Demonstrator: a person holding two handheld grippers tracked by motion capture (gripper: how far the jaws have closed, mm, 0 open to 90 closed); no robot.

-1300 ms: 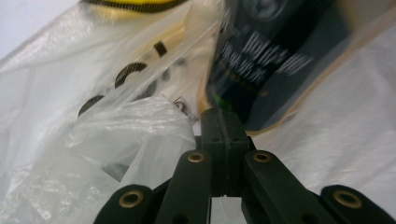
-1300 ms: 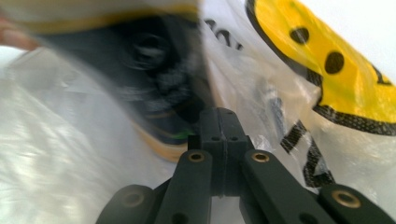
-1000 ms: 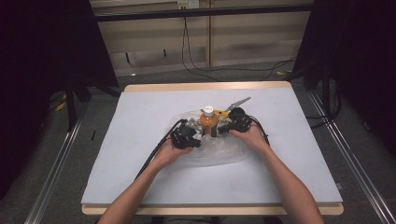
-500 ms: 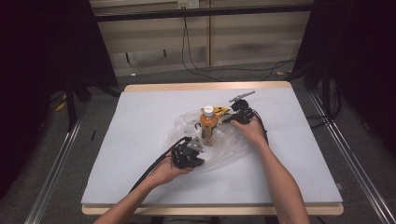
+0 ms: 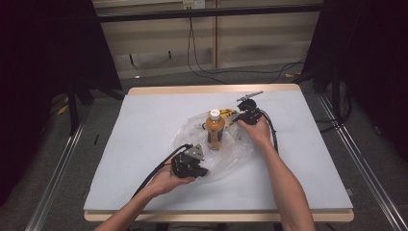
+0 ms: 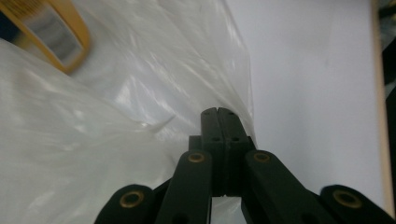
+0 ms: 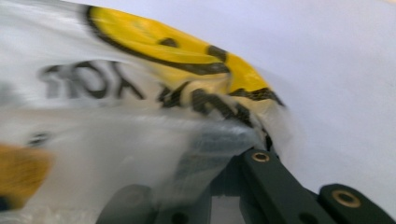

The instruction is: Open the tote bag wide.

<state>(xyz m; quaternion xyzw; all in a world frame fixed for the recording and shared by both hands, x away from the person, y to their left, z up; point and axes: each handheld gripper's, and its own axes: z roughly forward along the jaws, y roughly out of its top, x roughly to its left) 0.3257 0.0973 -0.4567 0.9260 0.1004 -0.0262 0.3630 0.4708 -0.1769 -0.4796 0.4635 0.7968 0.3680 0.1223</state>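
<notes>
Since a second ago, left tongs (image 5: 201, 171) have dragged the plastic bag (image 5: 231, 154) edge toward the desk's (image 5: 144, 125) near side, away from the upright bottle (image 5: 215, 130). Both tongs are clenched on bag film; right tongs (image 5: 236, 120) hold the far edge, nearer the bottle standing mid-desk between them

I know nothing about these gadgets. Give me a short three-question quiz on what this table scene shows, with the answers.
1. True or false: the orange drink bottle with a white cap lies flat on the pale grey table.
2. What does the left gripper pinch? A) the bottle cap B) the clear, crinkly plastic bag C) a cable
3. Fill in: the right gripper grips the bag by its printed yellow ____ face.

Key: 1. False: it stands upright, with the bag spread around it. 2. B: its jaws are shut on the bag's edge. 3. Smiley.
</notes>
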